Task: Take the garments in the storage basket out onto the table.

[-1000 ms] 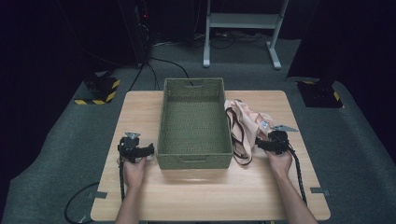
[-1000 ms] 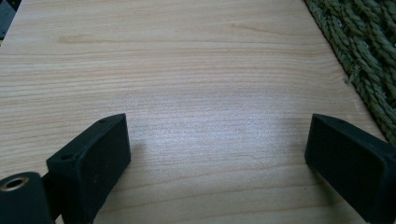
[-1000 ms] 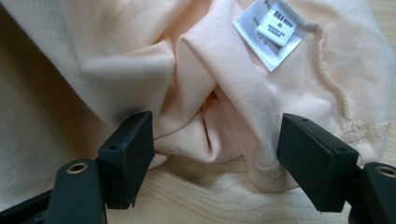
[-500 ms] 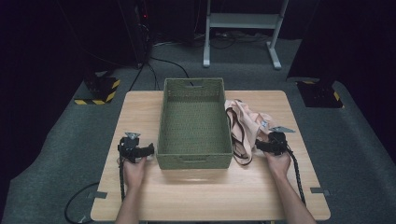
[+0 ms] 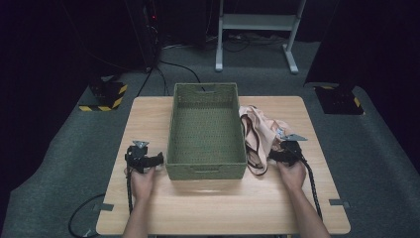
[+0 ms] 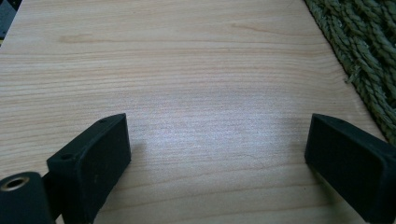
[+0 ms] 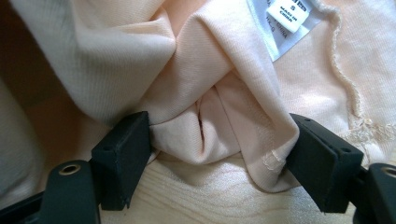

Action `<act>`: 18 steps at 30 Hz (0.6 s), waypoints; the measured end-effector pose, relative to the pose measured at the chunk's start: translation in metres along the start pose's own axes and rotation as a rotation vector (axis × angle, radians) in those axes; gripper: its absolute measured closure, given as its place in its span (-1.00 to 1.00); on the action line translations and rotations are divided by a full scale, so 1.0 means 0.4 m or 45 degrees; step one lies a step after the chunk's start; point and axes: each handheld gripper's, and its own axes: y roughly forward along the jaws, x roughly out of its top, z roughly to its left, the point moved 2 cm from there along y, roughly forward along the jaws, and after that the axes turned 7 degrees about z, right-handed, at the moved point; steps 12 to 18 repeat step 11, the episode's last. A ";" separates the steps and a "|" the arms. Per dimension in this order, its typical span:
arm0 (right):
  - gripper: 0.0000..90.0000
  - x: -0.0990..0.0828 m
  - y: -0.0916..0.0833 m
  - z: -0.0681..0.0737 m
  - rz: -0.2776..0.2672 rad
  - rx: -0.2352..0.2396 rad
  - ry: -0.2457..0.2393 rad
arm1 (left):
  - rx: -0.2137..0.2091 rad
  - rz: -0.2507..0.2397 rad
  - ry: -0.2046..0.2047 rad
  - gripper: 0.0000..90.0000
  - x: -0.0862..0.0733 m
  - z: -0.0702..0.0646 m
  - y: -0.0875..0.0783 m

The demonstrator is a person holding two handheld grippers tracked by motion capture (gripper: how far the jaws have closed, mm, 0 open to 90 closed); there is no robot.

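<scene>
A peach garment (image 5: 260, 130) with dark straps lies crumpled on the wooden table (image 5: 218, 203), right of a green woven basket (image 5: 205, 171). My right gripper (image 5: 273, 156) sits at the garment's near edge. In the right gripper view its jaws (image 7: 219, 149) stand wide on either side of a loose fold of the garment (image 7: 210, 93), and they have just been opening a little. A white size label (image 7: 286, 11) shows above. My left gripper (image 5: 159, 159) rests left of the basket, open (image 6: 219, 154) over bare wood, with the basket's wall (image 6: 364, 46) just to its right.
The basket fills the table's middle and holds nothing that I can see. A grey metal stand (image 5: 257, 22) and a yellow-and-black base (image 5: 104, 96) are on the carpet beyond the table. A cable (image 5: 312, 183) trails from the right gripper along the forearm.
My right gripper has edged slightly left, into the garment's edge. The left gripper and the basket have stayed put.
</scene>
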 end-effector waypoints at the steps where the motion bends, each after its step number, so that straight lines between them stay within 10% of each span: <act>1: -0.47 0.000 0.000 0.000 0.000 -0.002 0.001 | 0.000 0.000 0.000 -0.84 0.000 0.000 0.000; 18: -0.47 0.000 0.000 0.001 0.000 -0.004 0.003 | 0.000 0.000 0.000 -0.84 0.000 0.000 0.000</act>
